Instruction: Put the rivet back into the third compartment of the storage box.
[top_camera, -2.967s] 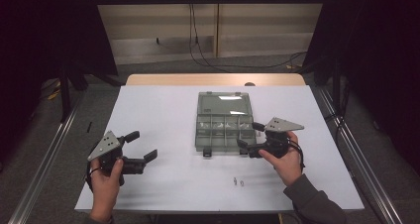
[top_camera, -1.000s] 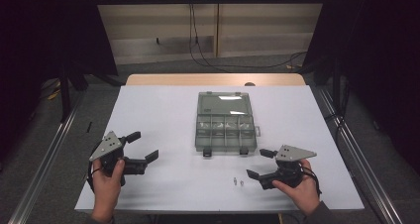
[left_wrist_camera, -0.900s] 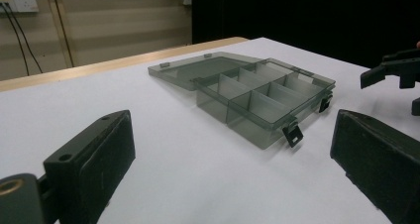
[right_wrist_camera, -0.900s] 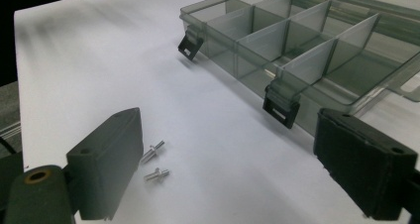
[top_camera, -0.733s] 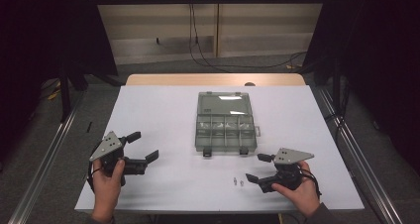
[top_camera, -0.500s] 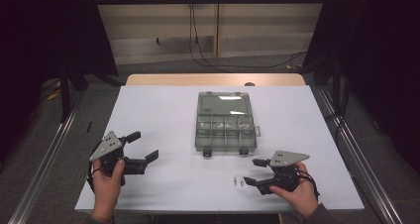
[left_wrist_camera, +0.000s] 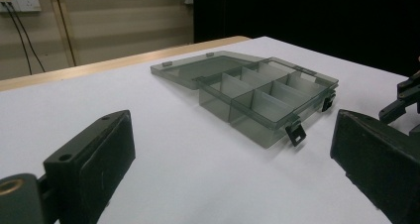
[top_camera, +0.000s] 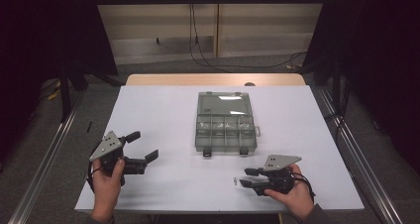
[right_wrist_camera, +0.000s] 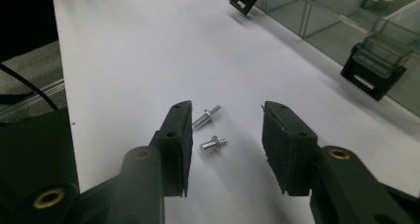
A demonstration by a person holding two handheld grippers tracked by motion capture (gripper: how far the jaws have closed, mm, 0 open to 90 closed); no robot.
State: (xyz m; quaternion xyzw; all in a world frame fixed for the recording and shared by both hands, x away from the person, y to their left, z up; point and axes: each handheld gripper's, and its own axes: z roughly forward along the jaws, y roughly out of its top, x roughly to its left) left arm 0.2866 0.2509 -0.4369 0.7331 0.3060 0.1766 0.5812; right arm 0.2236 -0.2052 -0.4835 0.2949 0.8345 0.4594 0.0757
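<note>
White table (top_camera: 163, 110) — beige wall (top_camera: 148, 21), grey floor (top_camera: 44, 169).

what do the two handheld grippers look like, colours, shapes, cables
Both the left gripper and the right gripper are black, each topped with a grey three-cornered plate. The jaws are thick, blocky black pads with brass-coloured pivot bushings. A black cable loops from each.

Overhead light brightens the white counter (top_camera: 163, 110) — surroundings fall dark. Glare marks the clear box lid (top_camera: 223, 101); near tongs look soft, slightly blurred.
</note>
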